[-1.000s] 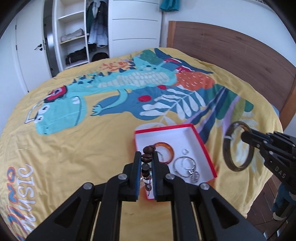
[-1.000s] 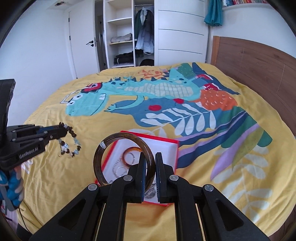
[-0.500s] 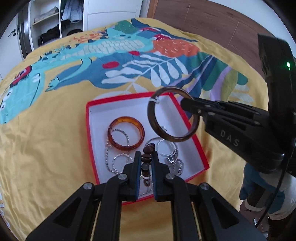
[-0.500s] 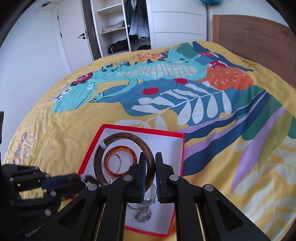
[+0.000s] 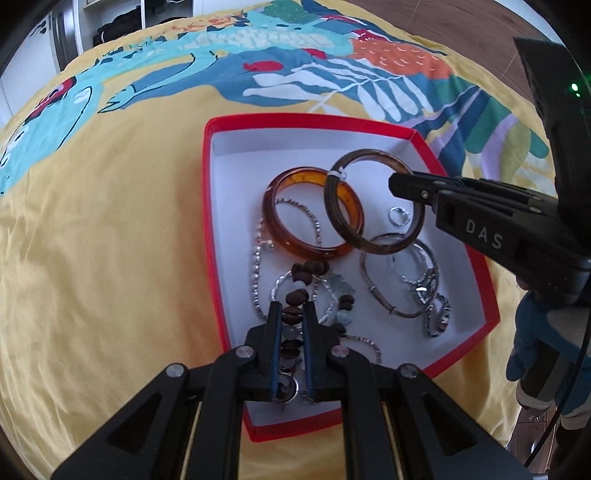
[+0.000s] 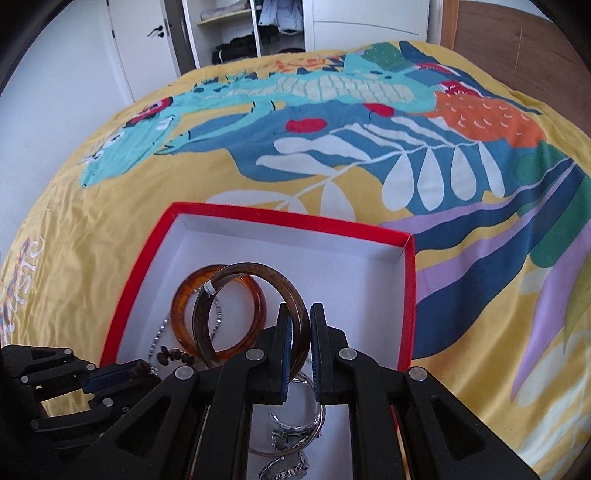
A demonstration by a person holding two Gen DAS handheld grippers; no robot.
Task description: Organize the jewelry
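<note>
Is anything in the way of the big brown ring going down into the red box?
Yes. The dark brown bangle in the right tool hangs over the red box, and right beneath it lie the orange bangle and silver bracelets. It would land on them, not the white bottom.

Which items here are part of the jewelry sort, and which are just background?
Job:
- red cardboard box with white inside
- dark brown bangle in right hand-held gripper
- brown wooden bead bracelet in left hand-held gripper
- amber bangle
- silver chains

Background:
- yellow dinosaur-print bedspread
- open wardrobe
</note>
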